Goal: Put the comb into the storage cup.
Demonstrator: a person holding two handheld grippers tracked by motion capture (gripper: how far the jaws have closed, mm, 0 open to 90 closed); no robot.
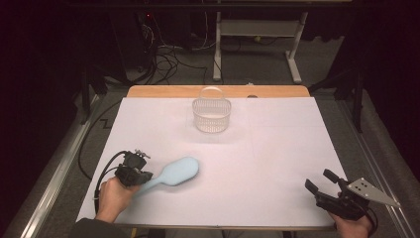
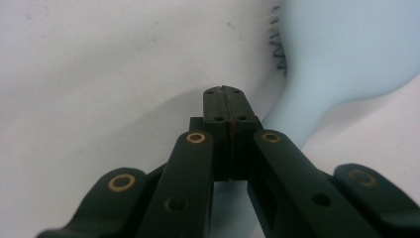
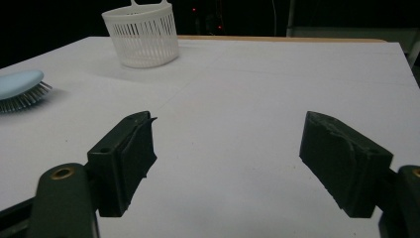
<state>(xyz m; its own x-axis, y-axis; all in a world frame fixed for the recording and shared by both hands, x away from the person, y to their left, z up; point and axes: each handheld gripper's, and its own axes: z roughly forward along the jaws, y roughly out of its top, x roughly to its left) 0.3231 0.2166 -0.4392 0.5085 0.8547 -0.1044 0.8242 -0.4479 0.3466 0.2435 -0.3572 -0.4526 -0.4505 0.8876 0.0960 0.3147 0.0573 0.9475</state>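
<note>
Item one, left edge of the table (image 1: 277, 148): left gripper (image 1: 141, 181), held in a hand (image 1: 113, 196). In its own view the jaws stood pressed flat together with nothing between them, and the brush handle ran just beside their tips on the right. From above, the gripper sat at the handle's end; whether it touched the handle could not be told.

Item two, just right of that gripper: brush (image 1: 171, 174), pale blue, lying on the white sheet near the front left. The oval head pointed right and away, with its smooth back up and bristles (image 3: 22, 101) down; the narrow handle angled back toward the left hand. It looked like a light, stiff plastic piece with a glossy back, likely slippery under hard pads. The head seemed too broad and rounded for a sure pinch, and the bristles would give. The best hold was probably across the handle's neck, where it narrows, the jaws closing on its two sides.

Item three, centre rear: basket (image 1: 212, 115), white, slotted, with its bail handle upright, standing well apart from the brush.

Item four, front right corner: right gripper (image 1: 322, 183), resting low in the other hand, well apart from everything. Its jaws stood wide and held nothing.
</note>
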